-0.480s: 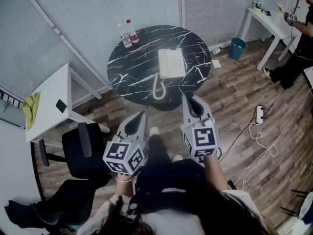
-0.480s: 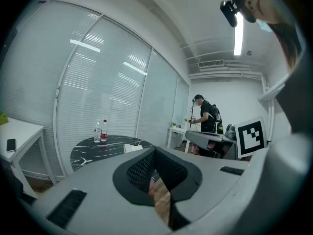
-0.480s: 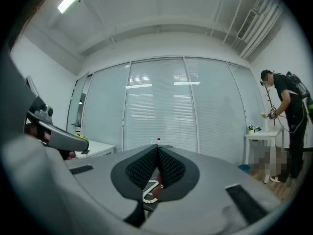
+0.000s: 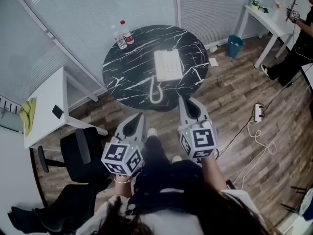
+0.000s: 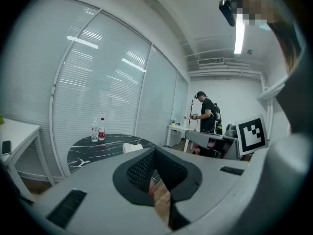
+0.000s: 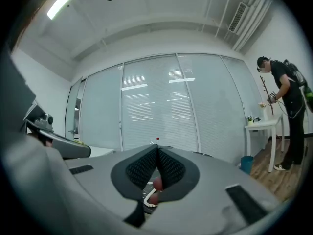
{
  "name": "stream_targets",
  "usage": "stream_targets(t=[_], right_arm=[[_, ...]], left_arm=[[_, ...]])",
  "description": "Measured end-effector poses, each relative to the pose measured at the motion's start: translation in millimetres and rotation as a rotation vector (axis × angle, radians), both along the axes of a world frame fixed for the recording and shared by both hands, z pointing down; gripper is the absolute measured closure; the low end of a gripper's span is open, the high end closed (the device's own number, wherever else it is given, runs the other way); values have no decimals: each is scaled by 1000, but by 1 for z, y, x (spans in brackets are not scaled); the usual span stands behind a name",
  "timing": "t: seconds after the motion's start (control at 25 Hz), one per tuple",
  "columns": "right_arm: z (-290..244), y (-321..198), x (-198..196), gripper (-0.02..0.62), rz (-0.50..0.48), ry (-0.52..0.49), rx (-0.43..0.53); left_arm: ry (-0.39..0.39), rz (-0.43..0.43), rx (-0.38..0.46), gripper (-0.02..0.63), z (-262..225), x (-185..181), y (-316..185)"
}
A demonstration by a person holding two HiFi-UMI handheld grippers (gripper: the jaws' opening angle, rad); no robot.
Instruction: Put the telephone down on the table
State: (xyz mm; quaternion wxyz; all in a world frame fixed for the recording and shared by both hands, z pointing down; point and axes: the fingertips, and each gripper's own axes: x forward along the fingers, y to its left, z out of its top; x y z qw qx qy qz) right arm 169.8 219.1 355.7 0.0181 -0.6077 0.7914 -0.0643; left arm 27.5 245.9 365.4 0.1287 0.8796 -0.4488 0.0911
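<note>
The telephone lay on the bench, task seemingly done; the left tongs and right tongs were closed, empty, well apart from it.

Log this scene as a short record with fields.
table: round, black marble
telephone: white, lying on the table
cord: coiled, looping toward the table's near edge
bottles: two, upright at the far edge
left claw: shut, empty, short of the table
right claw: shut, empty, short of the table
task status: telephone is already down
</note>
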Motion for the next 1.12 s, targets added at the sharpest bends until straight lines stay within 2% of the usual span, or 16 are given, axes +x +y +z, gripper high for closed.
stream_targets(t=[0.48,0.84,1.12], right_arm=[[9,-43,-10,598,7,33,-49],[24,-78,-28,597,-23,183,-97],[34,-112,-40,597,-35,220,-130]], left_arm=[[15,19,-20,606,-1,-8,-48],[24,15,-39,604,2,-19,-85],[23,12,-52,606,9,-29,-120]])
